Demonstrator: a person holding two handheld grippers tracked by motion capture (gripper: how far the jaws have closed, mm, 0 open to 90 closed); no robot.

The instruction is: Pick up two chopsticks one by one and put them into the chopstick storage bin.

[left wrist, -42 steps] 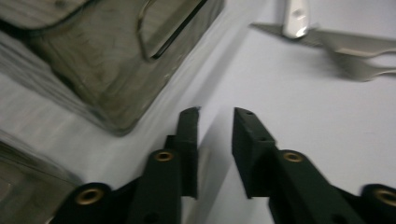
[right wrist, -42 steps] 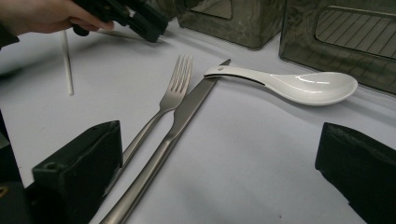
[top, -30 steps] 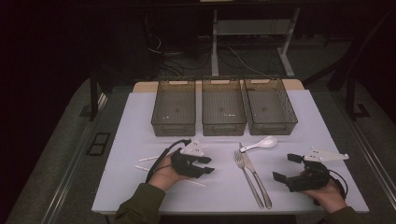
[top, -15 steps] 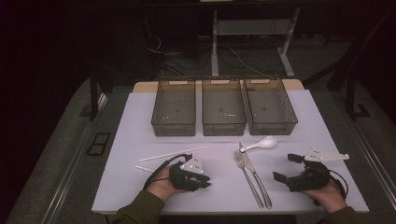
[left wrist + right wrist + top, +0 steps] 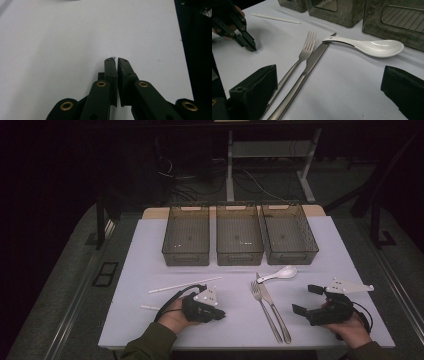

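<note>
White plastic, thin: short stick (image 5: 149,307), lying flat near the table's (image 5: 145,245) front left, just beside the left hand (image 5: 172,316). Judged very light, slightly bendy and prone to roll; best pinched across its middle, since it sits flush on the sheet.

Black left gripper (image 5: 220,314): low over the table and pointing right. Its jaws have just been closing and now stand clenched tip to tip. A pale sliver shows at the tips in the left gripper view; it is too small to tell whether that is a stick.

White long stick (image 5: 185,284): lying at a slant beyond the left gripper, apart from it. It should handle the same way; either end is free for a grip.

3 smoky clear bins (image 5: 186,259) in a row at the far side, all looking empty, with open tops and low walls.

Steel fork (image 5: 265,310) and knife (image 5: 274,309): side by side, right of centre. Stiff, heavier and slick, they lie between the 2 grippers and would be brushed by a low sweep across.

White glossy spoon (image 5: 280,273): its handle tip rests at the knife point. It looks like ceramic, so it is breakable and slippery.

Black right gripper (image 5: 306,300): released, jaws wide apart, holding nothing, and aimed at the cutlery.
</note>
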